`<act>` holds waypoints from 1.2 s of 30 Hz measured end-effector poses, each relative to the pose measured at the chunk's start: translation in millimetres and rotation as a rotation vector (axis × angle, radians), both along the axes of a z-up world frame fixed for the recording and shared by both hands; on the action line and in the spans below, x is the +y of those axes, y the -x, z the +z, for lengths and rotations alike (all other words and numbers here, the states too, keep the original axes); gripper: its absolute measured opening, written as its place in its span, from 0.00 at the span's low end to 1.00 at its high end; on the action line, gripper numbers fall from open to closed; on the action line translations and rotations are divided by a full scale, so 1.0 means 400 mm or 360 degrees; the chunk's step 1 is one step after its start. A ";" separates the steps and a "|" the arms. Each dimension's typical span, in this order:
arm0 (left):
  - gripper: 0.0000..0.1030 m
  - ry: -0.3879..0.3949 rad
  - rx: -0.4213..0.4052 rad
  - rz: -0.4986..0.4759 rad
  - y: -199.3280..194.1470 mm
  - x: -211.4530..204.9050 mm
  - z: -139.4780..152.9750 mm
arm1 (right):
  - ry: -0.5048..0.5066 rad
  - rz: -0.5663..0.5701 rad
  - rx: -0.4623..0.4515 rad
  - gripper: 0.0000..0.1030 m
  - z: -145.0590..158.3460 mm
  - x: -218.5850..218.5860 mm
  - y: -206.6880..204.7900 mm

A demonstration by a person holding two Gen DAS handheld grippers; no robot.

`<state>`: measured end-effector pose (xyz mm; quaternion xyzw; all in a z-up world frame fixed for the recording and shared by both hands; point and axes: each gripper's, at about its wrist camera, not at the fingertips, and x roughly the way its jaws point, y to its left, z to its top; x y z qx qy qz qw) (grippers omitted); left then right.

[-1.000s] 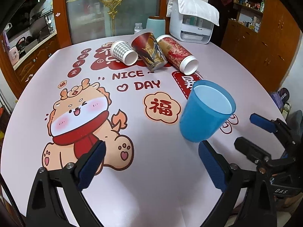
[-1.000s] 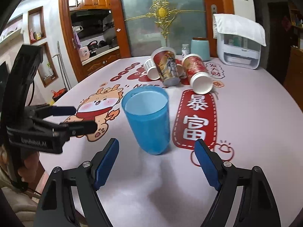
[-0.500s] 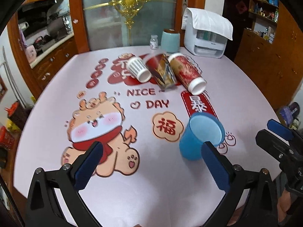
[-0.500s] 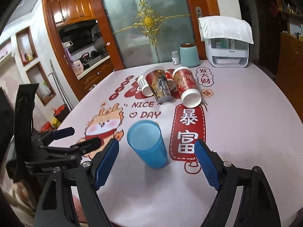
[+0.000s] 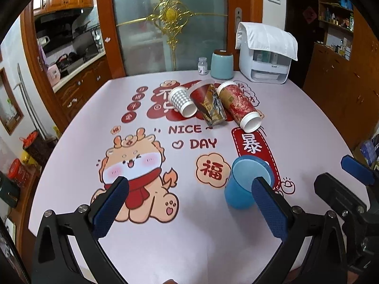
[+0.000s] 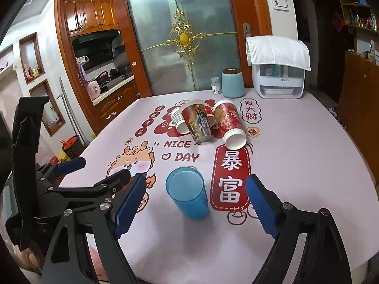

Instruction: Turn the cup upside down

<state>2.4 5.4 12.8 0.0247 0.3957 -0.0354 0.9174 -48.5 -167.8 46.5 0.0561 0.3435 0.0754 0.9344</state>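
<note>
A blue plastic cup (image 5: 246,184) stands on the printed tablecloth with its wide end up; whether that end is open I cannot tell. It also shows in the right wrist view (image 6: 188,195). My left gripper (image 5: 189,210) is open and empty, above the table's near edge, and its right finger overlaps the cup's right side in view. My right gripper (image 6: 194,210) is open and empty, hanging back from the cup with the cup between its fingers in view. Each gripper shows in the other's view, the right one (image 5: 343,182) and the left one (image 6: 94,172).
Three paper cups lie on their sides in a cluster at the table's middle back: a checked one (image 5: 181,101), a dark illustrated one (image 5: 209,105) and a red one (image 5: 239,106). A teal canister (image 5: 222,64), a small bottle (image 5: 203,65) and a white appliance (image 5: 266,59) stand at the far edge.
Both grippers have pulled back and up from the blue cup, so it looks smaller and farther off. The cup has stayed standing in its place. Both grippers stayed open.
</note>
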 end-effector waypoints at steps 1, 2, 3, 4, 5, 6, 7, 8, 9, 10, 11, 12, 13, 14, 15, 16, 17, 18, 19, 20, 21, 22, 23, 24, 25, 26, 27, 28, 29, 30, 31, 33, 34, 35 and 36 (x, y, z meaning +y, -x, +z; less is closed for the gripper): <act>0.99 0.0012 0.0009 0.0007 0.002 0.002 -0.001 | 0.0007 0.0000 0.0005 0.85 0.000 0.002 0.002; 0.99 0.0017 0.0011 0.0010 0.004 0.003 -0.002 | 0.0011 0.0002 0.0011 0.85 -0.005 0.004 -0.002; 0.99 0.0019 0.0010 0.0014 0.006 0.003 -0.002 | 0.0012 0.0005 0.0015 0.85 -0.008 0.006 -0.001; 0.99 0.0020 0.0009 0.0016 0.007 0.003 -0.002 | 0.0011 0.0007 0.0019 0.85 -0.010 0.007 0.000; 0.99 0.0019 0.0009 0.0015 0.007 0.003 -0.002 | 0.0006 0.0009 0.0028 0.85 -0.013 0.009 0.000; 0.99 0.0016 0.0010 0.0018 0.006 0.004 -0.002 | 0.0002 0.0015 0.0034 0.85 -0.014 0.011 0.000; 0.99 0.0012 0.0012 0.0021 0.007 0.005 -0.003 | 0.0003 0.0018 0.0043 0.85 -0.019 0.013 -0.002; 0.99 0.0012 0.0015 0.0023 0.006 0.005 -0.003 | 0.0008 0.0015 0.0050 0.85 -0.024 0.015 -0.005; 0.99 0.0016 0.0020 0.0024 0.006 0.007 -0.003 | 0.0012 0.0014 0.0057 0.85 -0.029 0.016 -0.009; 0.99 0.0019 0.0022 0.0024 0.005 0.006 -0.003 | 0.0010 0.0015 0.0061 0.85 -0.032 0.016 -0.011; 0.99 0.0020 0.0024 0.0023 0.005 0.006 -0.002 | 0.0006 0.0016 0.0067 0.85 -0.034 0.016 -0.012; 0.99 0.0020 0.0024 0.0023 0.004 0.005 -0.002 | 0.0003 0.0015 0.0070 0.85 -0.034 0.015 -0.012; 0.99 0.0020 0.0024 0.0024 0.004 0.005 -0.001 | 0.0004 0.0013 0.0070 0.85 -0.034 0.015 -0.013; 0.99 0.0019 0.0026 0.0023 0.004 0.005 -0.001 | 0.0008 0.0011 0.0068 0.85 -0.034 0.014 -0.013; 0.99 0.0017 0.0029 0.0022 0.005 0.005 -0.001 | 0.0012 0.0009 0.0066 0.85 -0.033 0.014 -0.013; 0.99 0.0021 0.0028 0.0019 0.006 0.007 0.001 | 0.0014 0.0007 0.0065 0.85 -0.033 0.014 -0.015; 0.99 0.0025 0.0027 0.0017 0.005 0.005 0.000 | 0.0013 0.0007 0.0067 0.85 -0.033 0.013 -0.016; 0.99 0.0026 0.0029 0.0015 0.004 0.004 0.000 | 0.0009 0.0007 0.0066 0.85 -0.032 0.013 -0.015; 0.99 0.0026 0.0031 0.0015 0.002 0.003 0.001 | 0.0006 0.0007 0.0064 0.85 -0.031 0.013 -0.014; 0.99 0.0027 0.0033 0.0013 0.002 0.003 0.001 | 0.0006 0.0006 0.0063 0.85 -0.028 0.012 -0.015; 0.99 0.0028 0.0030 0.0012 0.002 0.003 0.002 | 0.0006 0.0005 0.0061 0.85 -0.027 0.011 -0.015; 0.99 0.0024 0.0028 0.0014 0.001 0.001 0.002 | 0.0006 0.0004 0.0057 0.85 -0.025 0.012 -0.014; 0.99 0.0021 0.0027 0.0014 0.001 0.000 0.001 | 0.0006 0.0002 0.0054 0.85 -0.023 0.011 -0.014; 0.99 0.0018 0.0025 0.0016 0.001 0.000 0.001 | 0.0005 0.0002 0.0053 0.85 -0.022 0.012 -0.014; 0.99 0.0017 0.0026 0.0017 0.001 -0.001 0.001 | 0.0004 0.0003 0.0053 0.85 -0.022 0.013 -0.013; 0.99 0.0018 0.0029 0.0017 0.001 -0.001 0.001 | 0.0002 0.0003 0.0054 0.85 -0.023 0.011 -0.014; 0.99 0.0019 0.0031 0.0018 0.001 0.000 -0.001 | 0.0000 0.0004 0.0056 0.85 -0.023 0.011 -0.015; 0.99 0.0020 0.0034 0.0019 0.001 0.000 -0.003 | 0.0001 0.0005 0.0060 0.85 -0.024 0.012 -0.015; 0.99 0.0021 0.0036 0.0021 0.002 0.001 -0.004 | 0.0003 0.0004 0.0060 0.85 -0.023 0.014 -0.015; 0.99 0.0022 0.0036 0.0023 0.003 0.002 -0.004 | 0.0006 0.0004 0.0059 0.85 -0.024 0.015 -0.015; 0.99 0.0023 0.0038 0.0024 0.004 0.004 -0.004 | 0.0009 0.0004 0.0059 0.85 -0.025 0.017 -0.015; 0.99 0.0023 0.0042 0.0026 0.006 0.006 -0.006 | 0.0003 0.0004 0.0062 0.85 -0.024 0.016 -0.015; 0.99 0.0023 0.0042 0.0027 0.007 0.007 -0.006 | 0.0004 0.0003 0.0064 0.85 -0.024 0.017 -0.016; 0.99 0.0023 0.0040 0.0027 0.008 0.007 -0.006 | 0.0005 0.0003 0.0066 0.85 -0.025 0.018 -0.016; 0.99 0.0023 0.0038 0.0028 0.008 0.007 -0.006 | 0.0004 0.0003 0.0067 0.85 -0.026 0.018 -0.016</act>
